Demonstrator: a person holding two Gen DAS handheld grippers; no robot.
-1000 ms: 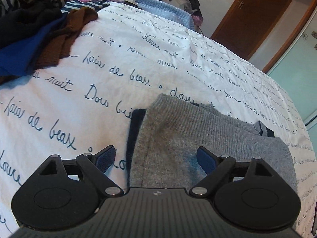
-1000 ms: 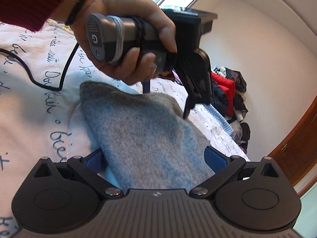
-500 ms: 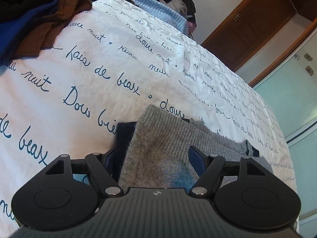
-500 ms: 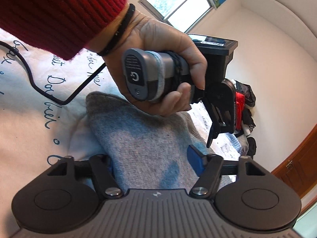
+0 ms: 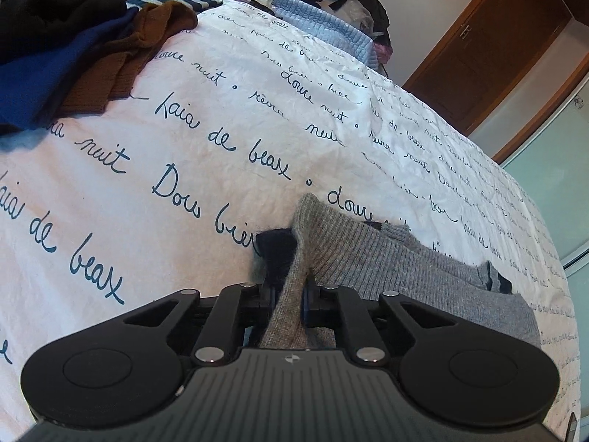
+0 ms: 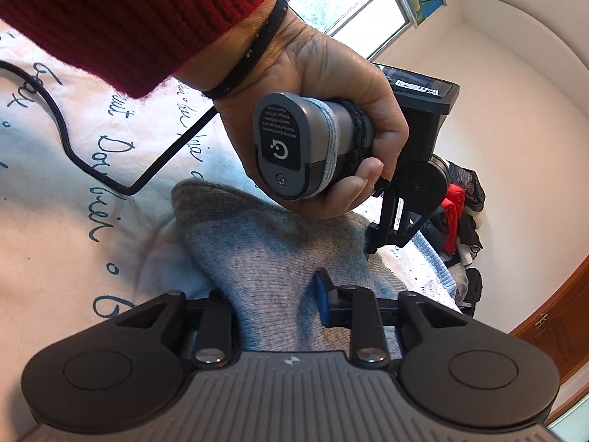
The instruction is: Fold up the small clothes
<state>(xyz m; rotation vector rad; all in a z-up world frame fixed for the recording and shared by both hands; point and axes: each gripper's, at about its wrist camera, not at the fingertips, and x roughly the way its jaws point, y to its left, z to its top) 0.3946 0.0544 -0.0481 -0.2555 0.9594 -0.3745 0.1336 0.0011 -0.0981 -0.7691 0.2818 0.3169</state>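
A grey sweater (image 5: 386,269) lies on the bed (image 5: 221,118), its length running from the left claw (image 5: 289,294) toward the bed's far right edge. Both claws have just been closing: the left is clamped on a pinched ridge of knit, the right claw (image 6: 272,294) on the sweater's other end, one finger buried in cloth. A dark garment (image 5: 276,246) shows only partly beneath. A clothes pile (image 5: 66,37) crowds the far left; open sheet lies between.
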